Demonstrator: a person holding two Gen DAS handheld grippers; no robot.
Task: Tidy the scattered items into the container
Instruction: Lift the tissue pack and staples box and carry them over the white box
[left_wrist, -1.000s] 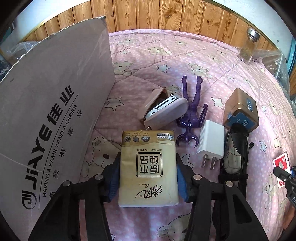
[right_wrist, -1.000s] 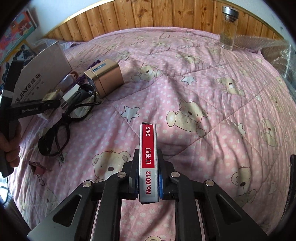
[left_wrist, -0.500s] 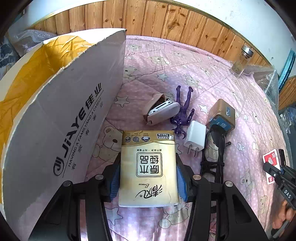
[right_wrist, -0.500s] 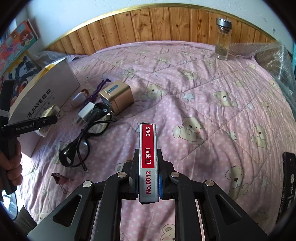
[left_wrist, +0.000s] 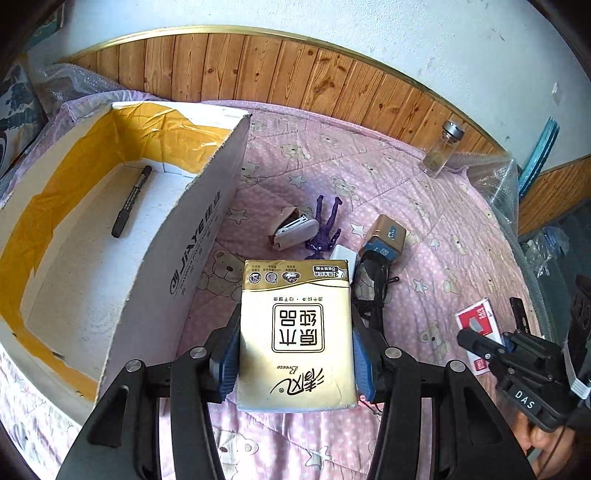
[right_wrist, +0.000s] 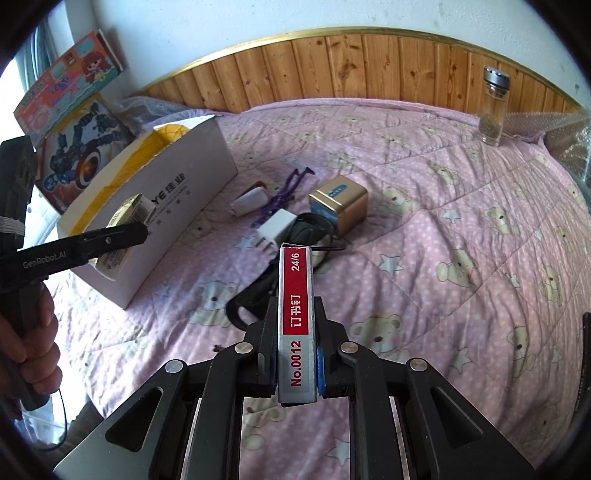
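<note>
Both grippers are loaded: our left gripper (left_wrist: 295, 350) clamps the gold tissue pack (left_wrist: 295, 332) just right of the cardboard box (left_wrist: 192, 229), while our right gripper (right_wrist: 295, 369) pinches the red staple box (right_wrist: 296, 321) farther from that box, above the pink quilt (right_wrist: 443, 221). We see one black marker (left_wrist: 131, 201) on the box floor. Right of the box, the glasses (left_wrist: 373, 280) and white charger (left_wrist: 343, 254) sit partly hidden behind the pack.
</note>
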